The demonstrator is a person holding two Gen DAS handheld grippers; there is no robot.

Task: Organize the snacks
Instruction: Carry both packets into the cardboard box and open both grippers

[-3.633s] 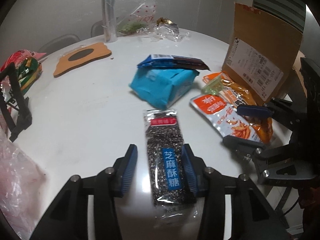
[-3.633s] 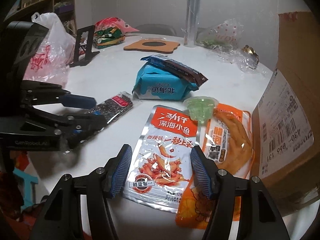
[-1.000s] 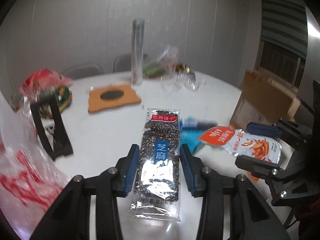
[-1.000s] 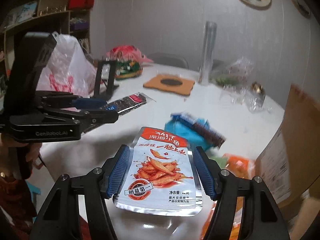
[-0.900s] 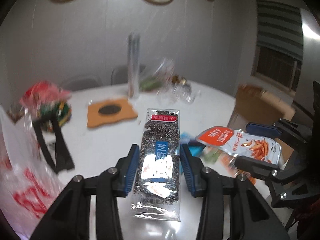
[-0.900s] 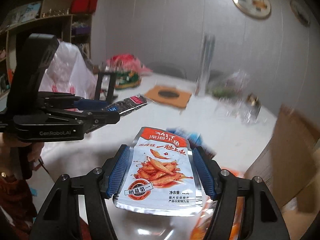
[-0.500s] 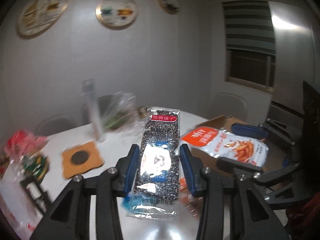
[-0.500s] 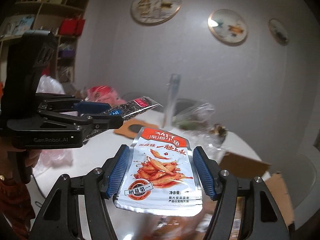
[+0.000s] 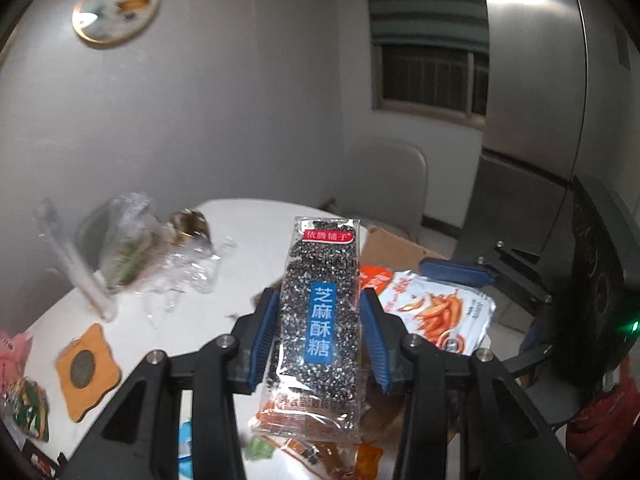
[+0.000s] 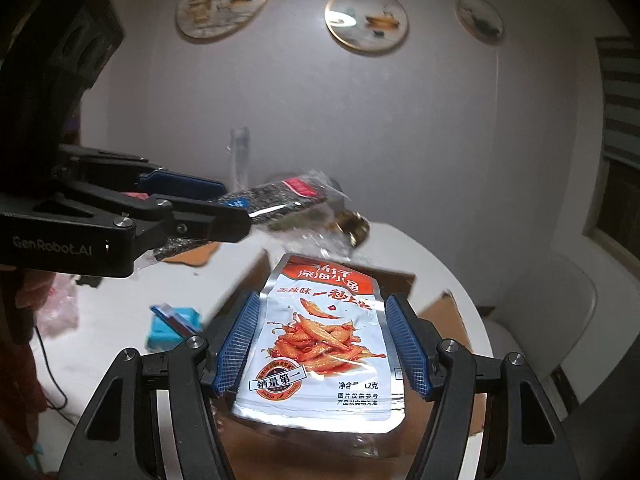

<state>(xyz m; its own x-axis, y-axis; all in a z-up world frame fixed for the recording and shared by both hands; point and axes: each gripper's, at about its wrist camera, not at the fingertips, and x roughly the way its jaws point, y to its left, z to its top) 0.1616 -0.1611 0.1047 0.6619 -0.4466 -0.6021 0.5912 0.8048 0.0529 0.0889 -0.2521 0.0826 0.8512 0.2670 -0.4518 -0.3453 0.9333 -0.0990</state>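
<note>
My left gripper [image 9: 320,338] is shut on a clear pack of black sesame candy [image 9: 320,320] with a blue label, held high above the white round table [image 9: 248,236]. My right gripper [image 10: 323,344] is shut on a silver and red spicy fish pouch [image 10: 320,344], also held in the air. The fish pouch [image 9: 436,312] shows at the right in the left wrist view. The sesame pack [image 10: 280,200] shows at the left in the right wrist view. An open cardboard box [image 10: 440,308] lies below the fish pouch, and its edge [image 9: 400,244] lies behind the sesame pack.
On the table are a teal snack pack [image 10: 172,328], an orange packet [image 9: 320,452], an orange coaster [image 9: 86,368], a clear tube [image 9: 76,268], crumpled clear wrappers [image 9: 176,256] and a green and red snack bag [image 9: 24,400]. A white chair [image 9: 392,184] stands behind the table.
Both grippers closed on their packs, lifted them off the table and swung right, so that the cardboard box now lies below them.
</note>
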